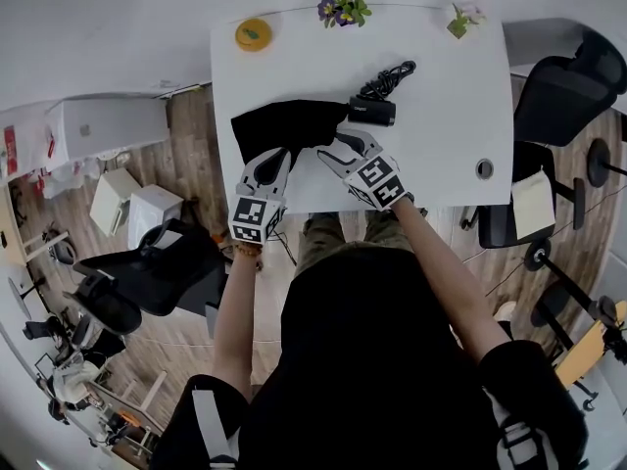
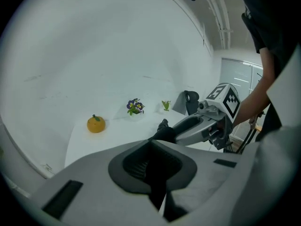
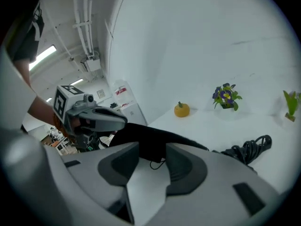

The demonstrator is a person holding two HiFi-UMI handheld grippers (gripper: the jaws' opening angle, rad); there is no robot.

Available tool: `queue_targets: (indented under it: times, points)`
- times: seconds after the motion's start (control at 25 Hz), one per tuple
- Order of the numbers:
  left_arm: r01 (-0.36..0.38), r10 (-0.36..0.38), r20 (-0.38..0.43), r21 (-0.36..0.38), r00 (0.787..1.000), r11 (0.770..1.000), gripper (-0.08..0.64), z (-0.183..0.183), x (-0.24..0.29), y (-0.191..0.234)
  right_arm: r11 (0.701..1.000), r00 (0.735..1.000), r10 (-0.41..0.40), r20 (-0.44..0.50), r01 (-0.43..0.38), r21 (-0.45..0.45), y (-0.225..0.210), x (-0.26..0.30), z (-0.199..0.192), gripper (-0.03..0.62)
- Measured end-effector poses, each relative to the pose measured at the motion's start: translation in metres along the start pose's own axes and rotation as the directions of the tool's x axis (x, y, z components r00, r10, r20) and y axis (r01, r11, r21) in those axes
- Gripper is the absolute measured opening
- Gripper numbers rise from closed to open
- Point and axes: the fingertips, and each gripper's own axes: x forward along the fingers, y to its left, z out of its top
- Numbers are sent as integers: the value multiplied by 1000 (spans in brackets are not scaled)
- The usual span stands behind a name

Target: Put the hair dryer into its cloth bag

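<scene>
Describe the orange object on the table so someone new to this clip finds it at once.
Start at the white table. Along its far edge, the orange object sits at the left corner, left of the purple flowers. It alone is round and plain orange, with a small stem on top.

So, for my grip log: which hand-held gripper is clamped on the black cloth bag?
The left hand-held gripper: its jaws are shut on the cloth bag, while the right hand-held gripper has jaws apart, gripping nothing.
</scene>
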Motion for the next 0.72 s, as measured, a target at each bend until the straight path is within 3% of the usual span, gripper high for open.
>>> queue_targets:
  times: [0.08, 0.16, 0.24, 0.36, 0.44, 0.56, 0.6, 0.72]
  points:
    - [-23, 20, -61, -51, 998, 998, 34, -10, 1, 5, 1000, 1000, -9, 26, 9, 4, -1, -1, 10, 90]
    - [-34, 17, -133, -129, 991, 991, 38, -16, -1, 10, 1000, 1000, 2, 28, -2, -13, 4, -7, 20, 69]
    - [-39, 14, -132, -187, 991, 982, 109, -5, -7, 12, 997, 999, 41, 4, -40, -65, 15, -13, 26, 62]
    - [8, -39, -119, -254, 992, 967, 115, 14, -8, 5, 975, 993, 106, -45, -113, -192, 36, -18, 29, 60]
    - [71, -132, -146, -364, 980, 929, 128, 18, 1, -5, 935, 989, 120, -83, -141, -324, 49, -20, 27, 60]
    - [165, -289, -144, -553, 946, 817, 182, 22, 17, -20, 848, 985, 113, -133, -165, -504, 67, -23, 20, 60]
    - [179, -317, -158, -561, 935, 808, 211, 22, 21, -23, 819, 984, 110, -143, -171, -548, 72, -23, 18, 60]
    - [185, -334, -239, -487, 912, 854, 244, 18, 30, -32, 725, 980, 100, -175, -192, -662, 88, -25, 13, 60]
